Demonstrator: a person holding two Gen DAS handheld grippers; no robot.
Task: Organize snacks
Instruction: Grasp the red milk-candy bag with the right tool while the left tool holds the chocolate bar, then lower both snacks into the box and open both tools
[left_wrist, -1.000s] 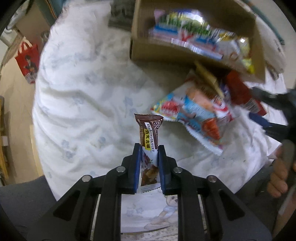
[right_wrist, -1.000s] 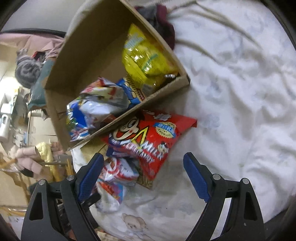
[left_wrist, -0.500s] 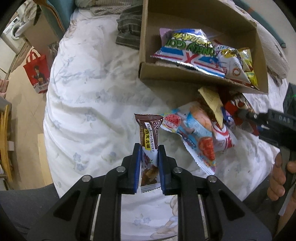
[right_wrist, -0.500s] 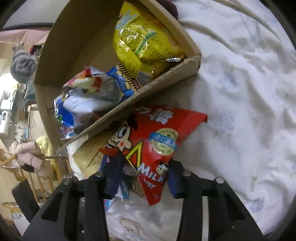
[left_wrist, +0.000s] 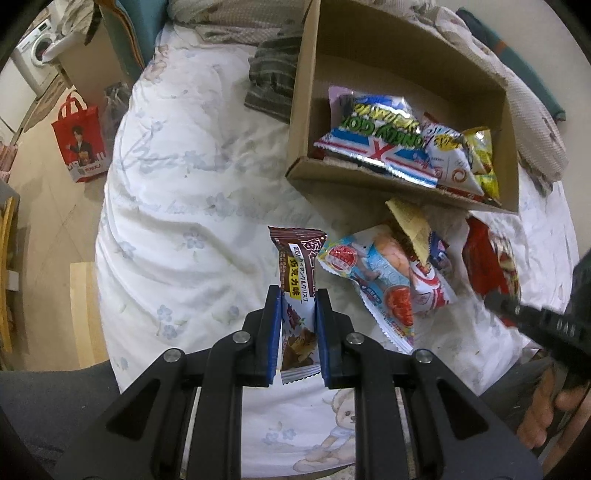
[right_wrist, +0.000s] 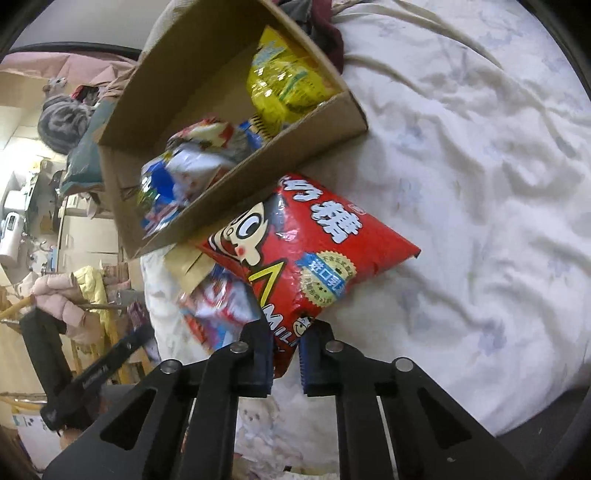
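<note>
My left gripper (left_wrist: 297, 310) is shut on a brown chocolate wafer packet (left_wrist: 298, 266), held upright above the bed. My right gripper (right_wrist: 285, 349) is shut on the corner of a red milk candy bag (right_wrist: 314, 251), lifted beside the cardboard box (right_wrist: 236, 184). The box (left_wrist: 402, 192) holds several snack bags, among them a green-and-blue chip bag (left_wrist: 376, 133) and a yellow bag (right_wrist: 284, 81). A loose blue-and-red snack packet (left_wrist: 376, 273) lies on the sheet in front of the box. The right gripper's body shows at the left wrist view's right edge (left_wrist: 532, 317).
A white floral bed sheet (left_wrist: 177, 221) covers the bed. A folded striped cloth (left_wrist: 273, 85) lies behind the box. A red shopping bag (left_wrist: 79, 136) stands on the floor at left. More loose packets (right_wrist: 218, 310) lie under the red bag.
My right gripper closed on the red candy bag and lifted it. My left gripper, still holding the wafer packet, drew back and rose, so the box shows more fully.
</note>
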